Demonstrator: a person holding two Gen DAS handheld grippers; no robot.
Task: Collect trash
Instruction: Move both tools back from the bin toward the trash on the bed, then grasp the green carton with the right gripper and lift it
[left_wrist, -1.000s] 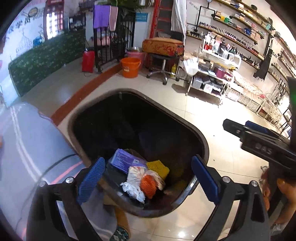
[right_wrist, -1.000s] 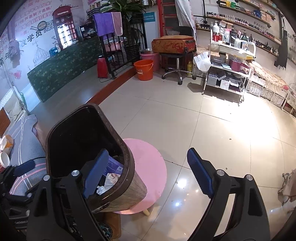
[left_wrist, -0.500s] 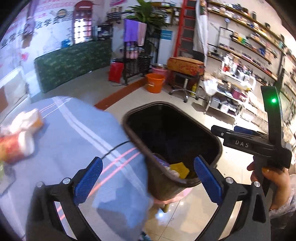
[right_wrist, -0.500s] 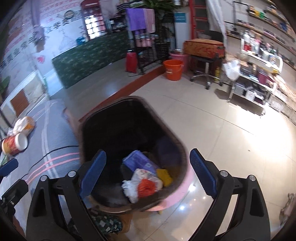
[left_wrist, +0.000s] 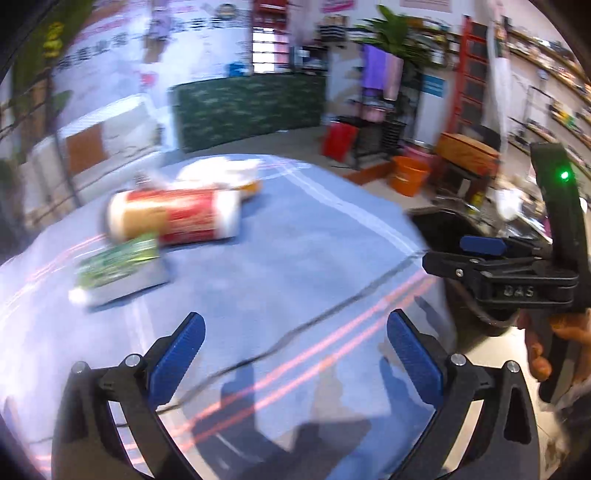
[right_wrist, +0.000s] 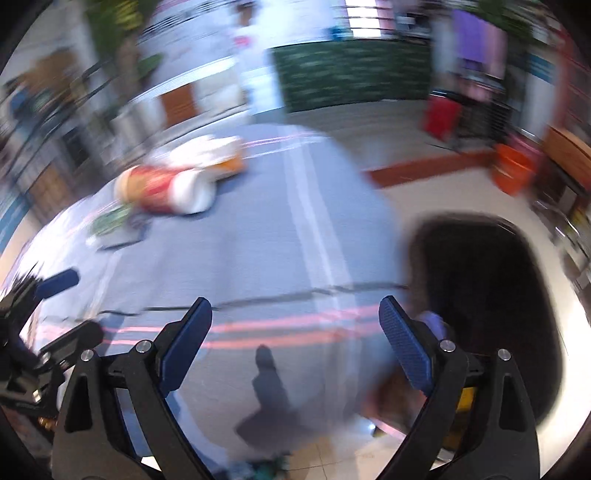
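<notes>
Both the left tool (left_wrist: 295, 350) and right tool (right_wrist: 295, 332) gape empty; the red cup (left_wrist: 173, 220) lies sideways on the counter (left_wrist: 314, 240), likely rolling if nudged.

L gripper (left_wrist: 295, 354) is held over the grey cloth (left_wrist: 295, 258), jaws spread wide, nothing between the blue pads (left_wrist: 177, 358). R gripper (right_wrist: 295, 343) is held over the same cloth, jaws also wide apart and empty. In the left wrist view a hand (left_wrist: 554, 339) is seen wrapped around the R gripper handle, beyond the cloth's right edge.
</notes>
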